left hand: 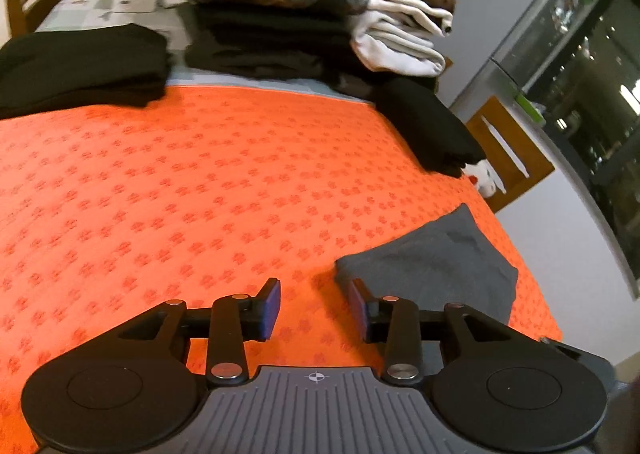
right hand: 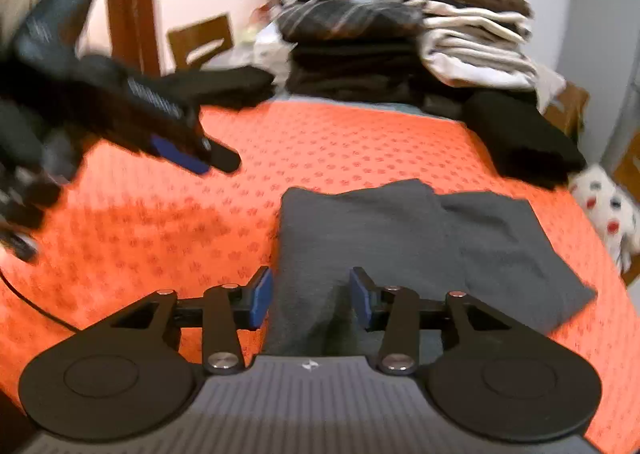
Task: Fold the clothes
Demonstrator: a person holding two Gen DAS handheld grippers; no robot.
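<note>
Covering the whole table is a big orange cloth [left hand: 200, 181] with little red marks on it. Everything else sits on or around this orange cloth.

At the far edge of the orange cloth there is a tall pile of folded clothes [right hand: 360, 57], dark at the bottom with a checked one on top. Beside the pile lie folded white clothes [left hand: 400, 41] with a brown one on top. A folded black garment [left hand: 80, 65] lies at the far left corner of the orange cloth, and another black one [right hand: 520, 137] lies at its far right edge.

A folded grey garment [right hand: 400, 238] lies flat on the near right part of the orange cloth.

The right gripper [right hand: 311, 296] is above the near end of the grey garment. Its jaws are apart and empty, with the grey cloth showing below the gap.

The left gripper [left hand: 316, 308] is over the orange cloth, just left of the grey garment. Its jaws are apart too, with nothing in them.

A small white soft toy [right hand: 608, 209] with red spots sits off the right edge of the orange cloth.
</note>
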